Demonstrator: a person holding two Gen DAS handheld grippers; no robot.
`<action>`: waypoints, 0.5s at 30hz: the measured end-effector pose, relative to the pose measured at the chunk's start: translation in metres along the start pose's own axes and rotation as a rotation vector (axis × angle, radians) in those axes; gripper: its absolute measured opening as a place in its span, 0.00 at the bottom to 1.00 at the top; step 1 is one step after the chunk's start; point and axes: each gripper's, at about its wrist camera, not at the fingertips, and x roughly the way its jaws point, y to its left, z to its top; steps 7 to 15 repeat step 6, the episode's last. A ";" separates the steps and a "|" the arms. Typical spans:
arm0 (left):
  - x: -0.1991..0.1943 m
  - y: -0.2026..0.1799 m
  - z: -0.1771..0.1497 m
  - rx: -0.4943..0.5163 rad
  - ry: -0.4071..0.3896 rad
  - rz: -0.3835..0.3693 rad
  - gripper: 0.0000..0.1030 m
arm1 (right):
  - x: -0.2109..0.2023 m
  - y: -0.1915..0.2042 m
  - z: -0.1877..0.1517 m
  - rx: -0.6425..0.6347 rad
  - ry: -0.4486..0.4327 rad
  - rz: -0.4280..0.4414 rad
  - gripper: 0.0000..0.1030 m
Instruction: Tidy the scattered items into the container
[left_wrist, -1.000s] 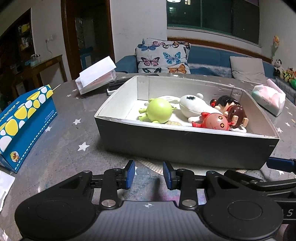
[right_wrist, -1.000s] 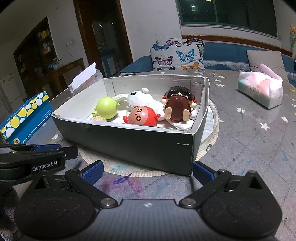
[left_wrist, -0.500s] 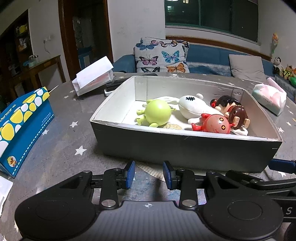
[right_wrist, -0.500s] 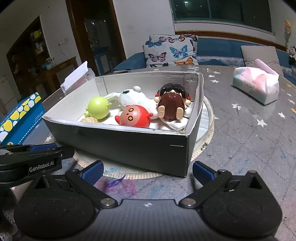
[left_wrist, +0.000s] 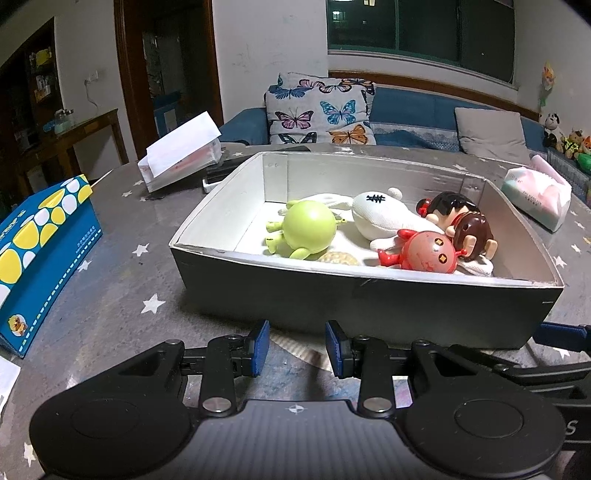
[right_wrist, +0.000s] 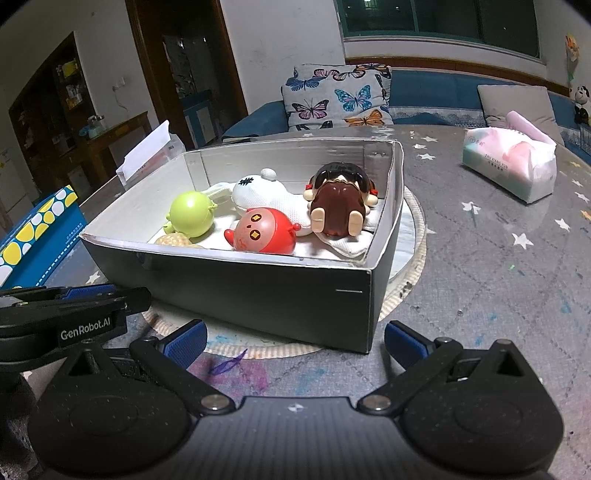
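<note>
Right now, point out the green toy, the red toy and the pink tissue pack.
green toy (left_wrist: 309, 228), left wrist view, round body.
red toy (right_wrist: 266, 230), right wrist view, face.
pink tissue pack (right_wrist: 511, 166), right wrist view, front side.

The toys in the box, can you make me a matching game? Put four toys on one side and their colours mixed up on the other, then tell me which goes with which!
Toys:
1. round frog toy
2. soft plush animal
3. ball-shaped toy with square eyes
4. doll lying face down

Colours:
A. red
B. brown with black hair
C. light green
D. white

Pairs: 1-C, 2-D, 3-A, 4-B. All four lie inside the box.
</note>
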 end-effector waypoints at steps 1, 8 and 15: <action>0.000 0.000 0.001 -0.004 -0.004 -0.006 0.35 | 0.000 0.000 0.000 0.000 -0.001 0.000 1.00; -0.003 0.000 0.003 -0.007 -0.023 -0.011 0.35 | -0.001 0.000 0.000 0.000 -0.007 0.002 1.00; -0.003 0.000 0.003 -0.007 -0.023 -0.011 0.35 | -0.001 0.000 0.000 0.000 -0.007 0.002 1.00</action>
